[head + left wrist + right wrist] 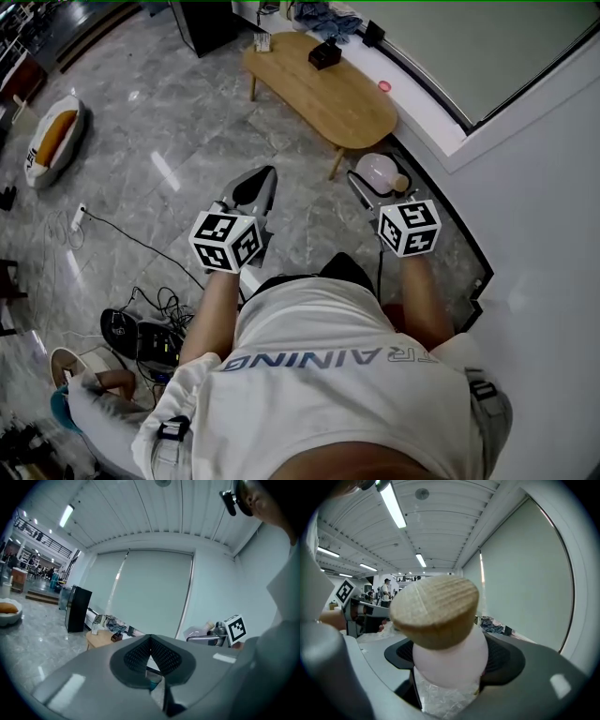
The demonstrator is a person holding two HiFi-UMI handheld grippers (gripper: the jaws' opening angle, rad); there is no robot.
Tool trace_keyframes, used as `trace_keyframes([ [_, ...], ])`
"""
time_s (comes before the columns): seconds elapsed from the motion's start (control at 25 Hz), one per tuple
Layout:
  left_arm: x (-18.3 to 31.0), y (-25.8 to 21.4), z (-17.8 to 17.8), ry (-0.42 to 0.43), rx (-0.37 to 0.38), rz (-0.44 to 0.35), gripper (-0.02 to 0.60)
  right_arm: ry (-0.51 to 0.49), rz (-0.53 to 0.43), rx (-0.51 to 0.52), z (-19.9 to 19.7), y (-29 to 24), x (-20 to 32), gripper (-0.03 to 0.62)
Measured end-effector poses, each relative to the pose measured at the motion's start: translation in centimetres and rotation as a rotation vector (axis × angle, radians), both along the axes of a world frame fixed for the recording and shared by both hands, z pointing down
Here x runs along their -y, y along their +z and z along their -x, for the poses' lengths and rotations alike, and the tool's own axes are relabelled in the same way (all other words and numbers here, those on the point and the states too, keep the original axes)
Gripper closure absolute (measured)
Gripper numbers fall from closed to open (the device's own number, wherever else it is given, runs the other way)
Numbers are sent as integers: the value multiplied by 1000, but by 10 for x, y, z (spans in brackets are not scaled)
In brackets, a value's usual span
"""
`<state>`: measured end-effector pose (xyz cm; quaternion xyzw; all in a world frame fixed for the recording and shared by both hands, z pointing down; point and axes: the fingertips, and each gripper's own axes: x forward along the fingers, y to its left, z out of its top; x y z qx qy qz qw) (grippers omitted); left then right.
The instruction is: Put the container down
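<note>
**Q:** Container [447, 639], where is it held?
**A:** It is clamped in the right hand-held gripper [452, 663], above the floor [187, 141], with its lid end turned back toward the gripper. The left hand-held gripper [151, 657] is closed and empty.
**Q:** And the bench [328, 94]?
**A:** Ahead of the container and well apart from it. The right hand is nearer.

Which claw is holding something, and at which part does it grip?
The right claw holds the pale container by its rounded body, just below the wooden lid. The left claw is shut and empty.
</note>
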<state>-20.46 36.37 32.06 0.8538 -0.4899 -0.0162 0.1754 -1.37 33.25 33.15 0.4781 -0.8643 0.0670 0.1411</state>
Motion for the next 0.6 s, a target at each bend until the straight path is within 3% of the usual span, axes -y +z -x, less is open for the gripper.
trace_keyframes([
  [0.24,18,4,17,-18,-6,11,581,-33,14,-26,24,8,22,180],
  [0.6,84,14,24,-56,10,37,581,-62,40,5,27,23,94,180],
])
